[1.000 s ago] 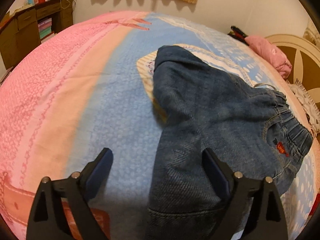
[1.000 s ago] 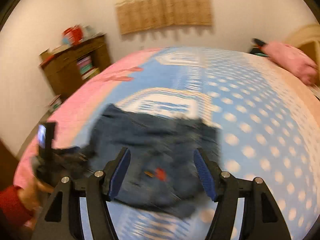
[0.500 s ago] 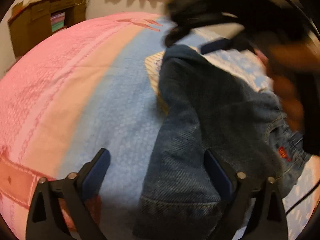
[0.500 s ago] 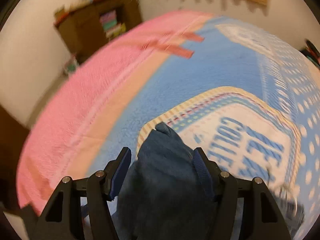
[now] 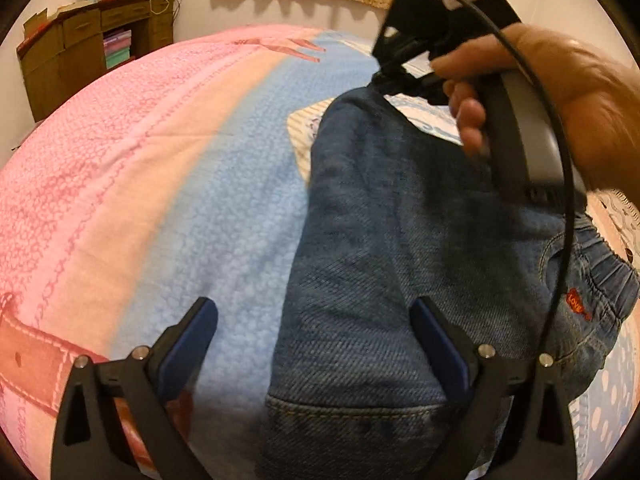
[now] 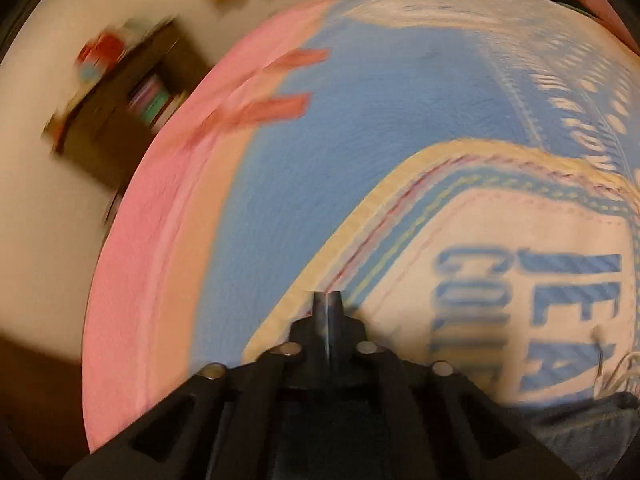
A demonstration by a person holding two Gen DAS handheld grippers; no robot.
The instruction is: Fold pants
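Note:
Small blue jeans (image 5: 380, 240) lie flat on the bed, waistband (image 5: 600, 276) at the right and both legs pointing left. My left gripper (image 5: 312, 308) hovers wide open over the near leg, just above its hem (image 5: 352, 412), with one finger over denim and the other over bedspread. A hand (image 5: 560, 92) holds my right gripper (image 5: 380, 80) at the far leg's end, where the denim rises to its tip. In the right wrist view, the right gripper (image 6: 328, 304) has its pads pressed together. Denim (image 6: 580, 428) shows only at the lower right there.
The bedspread (image 5: 160, 160) is pink on the left and blue in the middle, with a lettered patch (image 6: 520, 280) under the far leg. A wooden desk (image 5: 80, 48) stands by the wall at the back left. A black cable (image 5: 560, 240) hangs from the right gripper across the jeans.
My right gripper swung from the waist area to the far leg's end, straddled it with open jaws, then shut there. The left gripper stayed over the near leg, open.

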